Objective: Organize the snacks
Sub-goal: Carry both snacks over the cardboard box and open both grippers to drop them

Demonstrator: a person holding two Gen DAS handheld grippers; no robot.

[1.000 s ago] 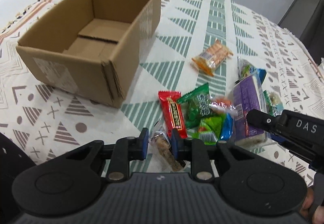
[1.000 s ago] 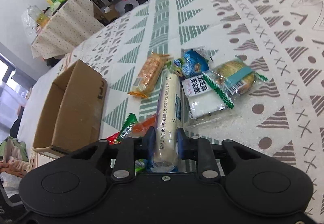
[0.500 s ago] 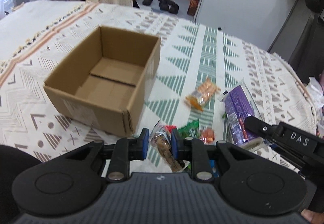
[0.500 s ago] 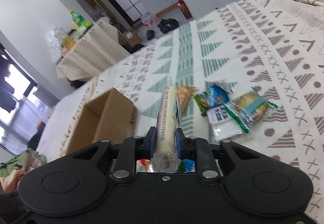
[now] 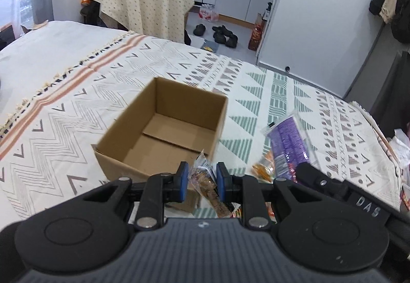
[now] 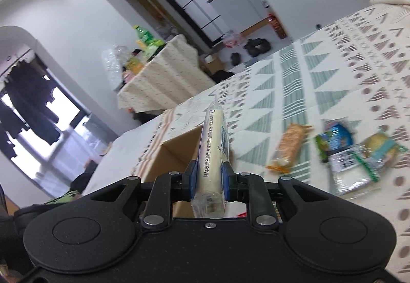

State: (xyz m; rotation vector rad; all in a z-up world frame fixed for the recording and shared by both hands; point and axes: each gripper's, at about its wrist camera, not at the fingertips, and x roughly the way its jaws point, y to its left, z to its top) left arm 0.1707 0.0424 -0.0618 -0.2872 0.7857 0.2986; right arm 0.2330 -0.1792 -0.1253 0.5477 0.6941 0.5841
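Observation:
An open cardboard box stands empty on the patterned cloth. My left gripper is shut on a clear-wrapped brown snack bar, held above the box's near corner. In the left wrist view my right gripper's black body shows at the lower right, carrying a long purple pack. In the right wrist view my right gripper is shut on that same long pack, whose pale side with printed text faces me; it sticks up in front of the box.
Loose snacks lie on the cloth to the right: an orange pack, a blue-green pack, a clear white pack. A small covered table with bottles stands beyond the bed; shoes lie on the floor.
Both grippers have risen and tilted up with their snacks, off the cloth. The box now sits lower and closer under the left gripper; the snack pile has dropped out of sight.

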